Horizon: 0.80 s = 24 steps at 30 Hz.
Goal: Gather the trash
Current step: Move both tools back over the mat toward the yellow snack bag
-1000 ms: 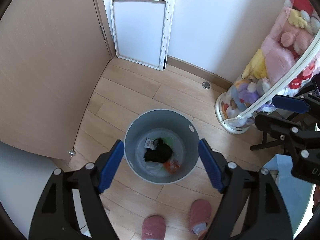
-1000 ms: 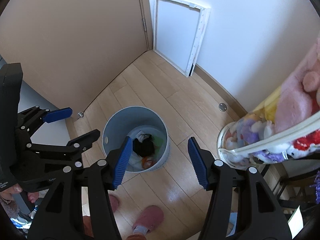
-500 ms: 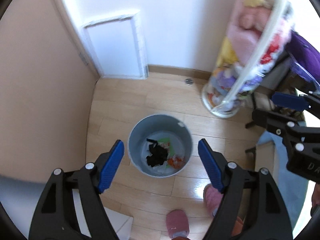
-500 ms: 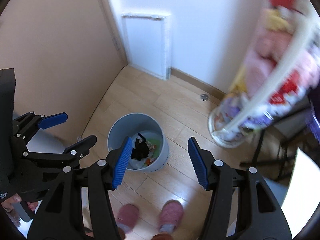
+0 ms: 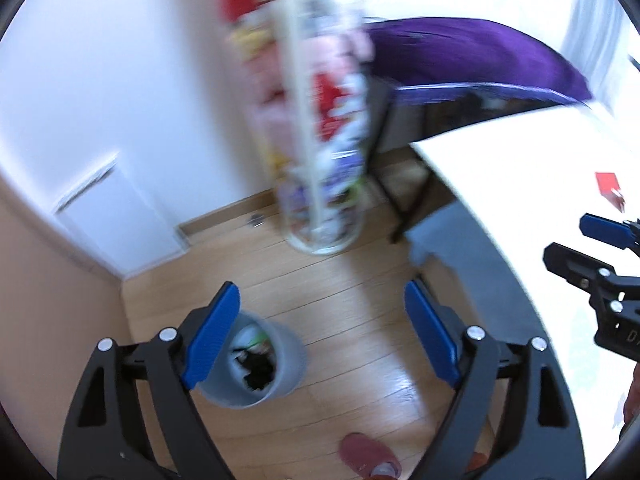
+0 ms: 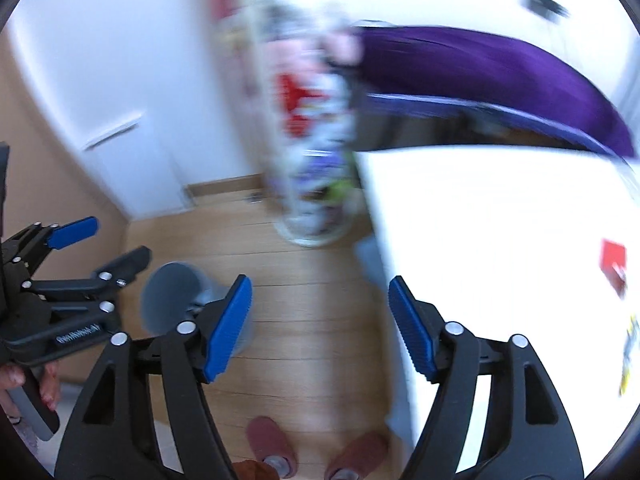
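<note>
The grey trash bin (image 5: 280, 364) stands on the wooden floor at the lower left, with black, white and orange scraps inside; in the right wrist view the grey trash bin (image 6: 172, 292) is partly behind my finger. My left gripper (image 5: 320, 336) hangs over bare floor, its jaws opening with nothing between them. My right gripper (image 6: 320, 328) is likewise empty and opening. A red scrap (image 5: 608, 186) lies on the white table (image 5: 520, 184); the red scrap (image 6: 614, 262) and a yellowish scrap (image 6: 628, 356) show at the right edge of the white table (image 6: 480, 216).
A tall clear bag of plush toys (image 5: 320, 120) stands against the wall, blurred. Purple fabric (image 5: 460, 52) lies behind the table. The person's pink slippers (image 6: 272, 444) are at the bottom. A white panel (image 5: 108, 208) leans in the corner.
Both views have swung right and lifted away from the bin toward the white table. The bin slid to the lower left. Both grippers' jaws stand wider than before.
</note>
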Tool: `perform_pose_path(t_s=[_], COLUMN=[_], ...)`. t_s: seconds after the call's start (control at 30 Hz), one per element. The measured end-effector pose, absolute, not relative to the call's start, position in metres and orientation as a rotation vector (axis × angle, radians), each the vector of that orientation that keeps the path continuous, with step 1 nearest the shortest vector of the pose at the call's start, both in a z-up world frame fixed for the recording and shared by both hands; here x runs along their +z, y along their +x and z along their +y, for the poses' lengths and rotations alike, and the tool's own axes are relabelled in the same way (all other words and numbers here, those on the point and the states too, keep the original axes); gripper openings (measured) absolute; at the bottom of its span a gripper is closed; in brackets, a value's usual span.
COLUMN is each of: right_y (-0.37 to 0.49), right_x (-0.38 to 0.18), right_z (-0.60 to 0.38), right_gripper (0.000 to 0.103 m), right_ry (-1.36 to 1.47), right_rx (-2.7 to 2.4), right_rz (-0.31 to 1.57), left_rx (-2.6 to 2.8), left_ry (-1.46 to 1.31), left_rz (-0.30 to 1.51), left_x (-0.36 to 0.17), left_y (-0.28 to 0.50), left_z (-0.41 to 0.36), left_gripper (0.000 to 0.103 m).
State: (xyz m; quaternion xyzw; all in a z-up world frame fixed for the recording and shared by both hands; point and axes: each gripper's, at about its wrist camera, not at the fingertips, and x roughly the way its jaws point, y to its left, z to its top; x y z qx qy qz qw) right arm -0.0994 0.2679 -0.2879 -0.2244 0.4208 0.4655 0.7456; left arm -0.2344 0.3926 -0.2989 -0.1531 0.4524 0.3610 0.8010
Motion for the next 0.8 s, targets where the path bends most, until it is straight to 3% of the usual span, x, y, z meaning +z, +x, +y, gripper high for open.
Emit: perform_pose_path(t_s=[0.37, 0.8], right_y=[0.036, 0.174], right_x=[-0.285, -0.284], right_z=[0.052, -0.141], right_gripper=[0.071, 0.071], right_ry=[-0.246, -0.174], right_rx=[0.588, 0.394], right_rz=[0.984, 0.964], left_rx=[0.429, 0.175], left_ry=[-0.125, -0.032], left_rz=[0.987, 1.001], left_x=[-0.283, -0.285], left_y=[-0.062, 0.105], left_z=[0.243, 0.055], left_gripper=[0.085, 0.085])
